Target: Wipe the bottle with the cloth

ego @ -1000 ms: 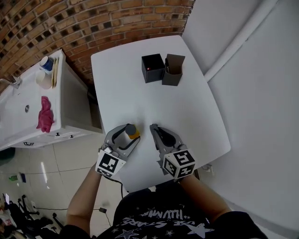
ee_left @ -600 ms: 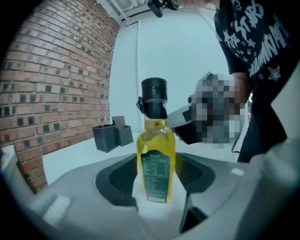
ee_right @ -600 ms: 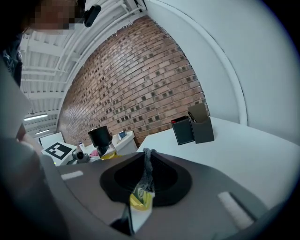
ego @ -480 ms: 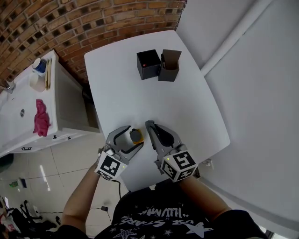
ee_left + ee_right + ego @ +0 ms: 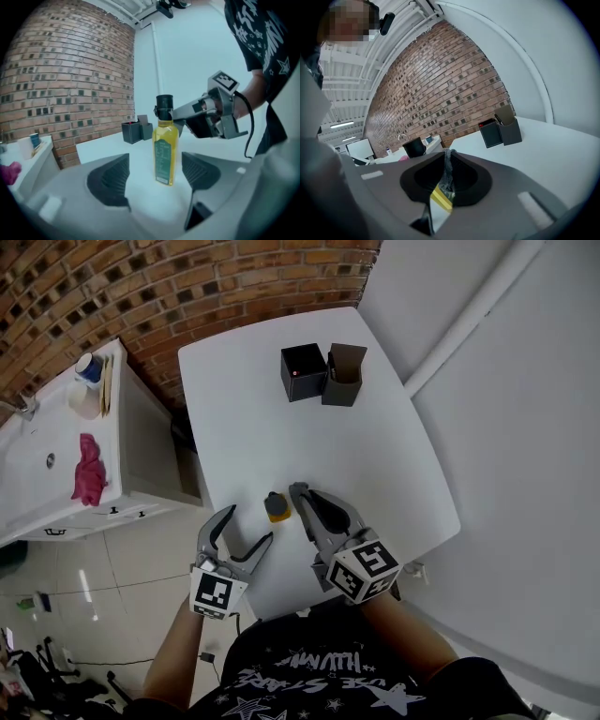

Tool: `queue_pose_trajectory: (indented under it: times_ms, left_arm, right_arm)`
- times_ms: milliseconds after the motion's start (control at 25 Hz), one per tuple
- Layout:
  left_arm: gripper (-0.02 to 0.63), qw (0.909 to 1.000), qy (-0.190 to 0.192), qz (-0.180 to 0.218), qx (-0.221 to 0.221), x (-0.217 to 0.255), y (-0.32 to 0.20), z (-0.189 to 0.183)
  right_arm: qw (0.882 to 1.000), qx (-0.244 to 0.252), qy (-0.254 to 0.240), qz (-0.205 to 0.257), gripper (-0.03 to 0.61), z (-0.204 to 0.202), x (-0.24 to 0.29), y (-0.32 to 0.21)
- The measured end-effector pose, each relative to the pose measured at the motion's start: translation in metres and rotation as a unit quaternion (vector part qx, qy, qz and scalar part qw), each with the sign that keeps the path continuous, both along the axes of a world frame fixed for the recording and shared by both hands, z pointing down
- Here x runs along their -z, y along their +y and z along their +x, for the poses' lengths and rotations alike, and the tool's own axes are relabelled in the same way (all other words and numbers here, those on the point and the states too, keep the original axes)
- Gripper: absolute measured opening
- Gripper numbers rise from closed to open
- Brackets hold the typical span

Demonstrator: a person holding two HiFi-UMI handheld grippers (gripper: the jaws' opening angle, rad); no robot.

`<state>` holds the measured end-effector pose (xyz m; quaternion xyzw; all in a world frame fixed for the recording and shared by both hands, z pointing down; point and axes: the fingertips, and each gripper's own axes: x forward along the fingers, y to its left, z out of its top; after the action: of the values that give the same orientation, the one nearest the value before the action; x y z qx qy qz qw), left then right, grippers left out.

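Note:
A yellow bottle (image 5: 275,506) with a dark cap stands upright on the white table (image 5: 375,465) near its front edge. My left gripper (image 5: 249,525) is open just short of the bottle; its jaws have just been opening and nothing is gripped. In the left gripper view the bottle (image 5: 165,145) stands free ahead of the spread pads (image 5: 110,180). My right gripper (image 5: 302,495) is to the bottle's right, tips close to its neck, shut on a thin grey cloth (image 5: 446,176) with a yellow strip showing between the jaws.
A black box (image 5: 305,372) and an open dark box (image 5: 344,377) stand at the table's far side. To the left, a white counter (image 5: 47,493) with a sink carries a pink rag (image 5: 88,469) and cups (image 5: 91,367). Tiled floor lies below.
My left gripper held the bottle a second ago; it has opened and drawn back toward me, leaving the bottle standing. The right gripper has stayed beside the bottle with the cloth.

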<state>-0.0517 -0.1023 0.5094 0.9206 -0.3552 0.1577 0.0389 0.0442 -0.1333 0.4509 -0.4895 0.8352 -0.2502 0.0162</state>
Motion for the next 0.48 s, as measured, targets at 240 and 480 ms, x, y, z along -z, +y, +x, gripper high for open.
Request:
queue_pose_trajectory:
  times_ms: [240, 480]
  left_arm:
    - [0.350, 0.9984, 0.013, -0.026, 0.049, -0.008, 0.026, -0.001]
    - [0.350, 0.9970, 0.024, -0.034, 0.066, -0.007, 0.035, 0.011]
  right_arm:
    - [0.999, 0.002, -0.035, -0.019, 0.041, -0.008, -0.002, 0.003]
    - [0.998, 0.003, -0.036, -0.042, 0.041, -0.007, -0.020, 0.002]
